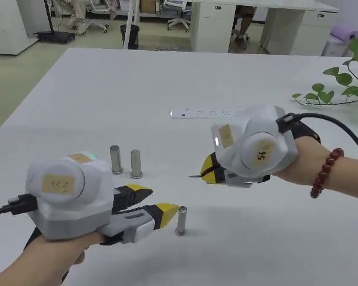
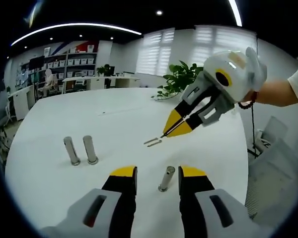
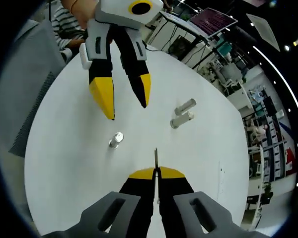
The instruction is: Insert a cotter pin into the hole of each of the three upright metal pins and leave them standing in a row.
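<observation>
Clearances on the white table (image 1: 95,89). A lone metal pin (image 1: 181,220) stands just ahead of the left gripper (image 1: 165,199), in line with the gap between its spread jaws. The far pin (image 1: 116,159) and its neighbour (image 1: 136,164) stand close together, leaving a narrow slot. Bare surface separates them from the lone pin. The right gripper (image 1: 204,173), closed on a cotter pin (image 1: 194,176), hangs over the middle ground. Loose cotter pins (image 2: 153,142) appear to lie near its tip. A power strip (image 1: 206,112) and a plant (image 1: 346,83) border the open far side.
</observation>
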